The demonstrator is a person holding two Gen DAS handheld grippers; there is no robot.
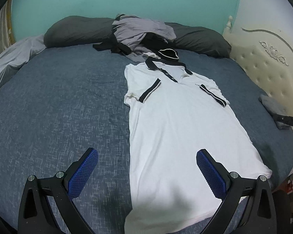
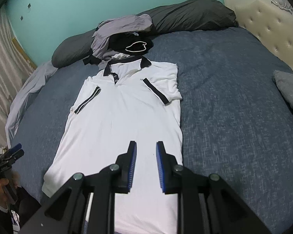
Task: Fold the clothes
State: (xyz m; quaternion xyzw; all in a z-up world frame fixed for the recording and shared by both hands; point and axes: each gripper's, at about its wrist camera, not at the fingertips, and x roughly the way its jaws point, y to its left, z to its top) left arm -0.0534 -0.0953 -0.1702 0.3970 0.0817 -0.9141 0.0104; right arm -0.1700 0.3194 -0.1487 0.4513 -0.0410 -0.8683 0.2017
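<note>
A white polo shirt (image 1: 175,128) (image 2: 123,117) with a navy collar and navy sleeve bands lies front up on the blue bedspread (image 1: 58,107). Both of its sleeves are folded in over the chest, and its collar is at the far end. My left gripper (image 1: 146,154) hovers wide open above the shirt's left edge near the hem, holding nothing. My right gripper (image 2: 146,145) hangs over the lower right part of the shirt. Its pads stand a narrow gap apart with nothing between them. The left gripper's blue fingers (image 2: 16,149) also show at the left edge of the right wrist view.
A pile of grey and black clothes (image 1: 142,33) (image 2: 125,31) lies just beyond the collar, against dark grey pillows (image 1: 78,31). A cream tufted headboard (image 1: 263,62) runs along the right. A grey cushion (image 2: 289,89) lies near it. A person's hand (image 2: 0,187) holds the left gripper.
</note>
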